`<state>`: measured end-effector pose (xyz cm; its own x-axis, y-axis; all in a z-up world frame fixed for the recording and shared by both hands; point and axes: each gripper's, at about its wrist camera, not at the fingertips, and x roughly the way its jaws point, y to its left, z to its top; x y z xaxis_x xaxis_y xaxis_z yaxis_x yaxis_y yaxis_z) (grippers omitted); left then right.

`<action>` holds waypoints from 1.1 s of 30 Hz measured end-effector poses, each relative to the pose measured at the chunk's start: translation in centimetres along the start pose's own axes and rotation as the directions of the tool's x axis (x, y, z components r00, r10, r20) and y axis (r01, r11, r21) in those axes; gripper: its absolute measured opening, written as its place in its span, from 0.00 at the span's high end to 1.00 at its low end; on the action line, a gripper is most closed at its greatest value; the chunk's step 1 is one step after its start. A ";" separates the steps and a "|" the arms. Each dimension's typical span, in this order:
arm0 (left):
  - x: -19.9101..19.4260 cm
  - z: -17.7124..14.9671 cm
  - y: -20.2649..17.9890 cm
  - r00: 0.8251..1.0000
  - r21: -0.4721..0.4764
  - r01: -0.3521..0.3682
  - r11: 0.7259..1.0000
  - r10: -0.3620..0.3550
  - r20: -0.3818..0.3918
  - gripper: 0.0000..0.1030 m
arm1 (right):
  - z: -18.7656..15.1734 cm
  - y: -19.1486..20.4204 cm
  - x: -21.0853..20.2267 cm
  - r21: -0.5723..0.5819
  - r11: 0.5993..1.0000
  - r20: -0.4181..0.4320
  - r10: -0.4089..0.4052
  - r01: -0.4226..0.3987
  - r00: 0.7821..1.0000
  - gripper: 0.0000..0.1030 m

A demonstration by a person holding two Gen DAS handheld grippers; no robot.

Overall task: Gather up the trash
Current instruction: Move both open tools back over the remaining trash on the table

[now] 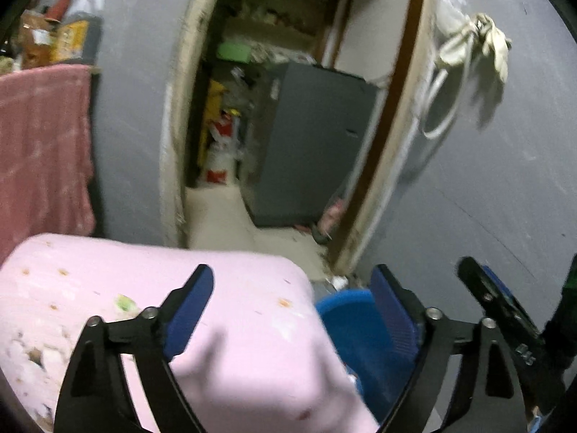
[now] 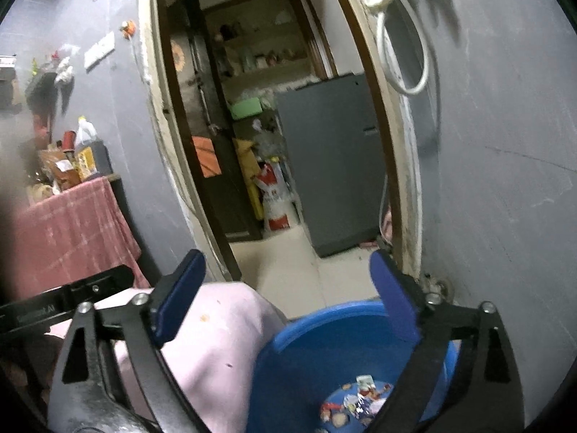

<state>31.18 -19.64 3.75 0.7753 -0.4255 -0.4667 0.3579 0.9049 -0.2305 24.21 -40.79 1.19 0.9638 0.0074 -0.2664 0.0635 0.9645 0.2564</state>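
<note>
In the lower left of both views, your left claw (image 1: 288, 310) and right claw (image 2: 285, 299) both hang spread and empty over the pink-covered surface (image 1: 234, 324). Lower right, the blue bin (image 2: 306, 353) holds small wrappers (image 2: 357, 400) at its bottom; they look light, crinkly and slippery, so pinch each across a folded edge.

The right hand-held gripper (image 2: 288, 296) hangs with its blue pads wide apart and nothing between them. Below it sits a blue bin (image 2: 324, 346) holding colourful wrappers (image 2: 355, 400); a pink cloth-covered tabletop (image 2: 216, 339) lies lower left.
</note>
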 end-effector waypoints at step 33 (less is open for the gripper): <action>-6.4 -1.8 16.3 0.926 -0.089 -0.376 0.922 0.377 -0.006 0.03 | -2.6 15.0 8.1 -0.117 0.937 -0.264 0.292 -0.331 0.919 0.01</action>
<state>31.12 -2.22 1.41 0.8500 -0.0530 -0.5240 -0.0075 0.9936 -0.1127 32.31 -25.60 0.47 0.8365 0.3578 -0.4151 -0.2894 0.9316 0.2198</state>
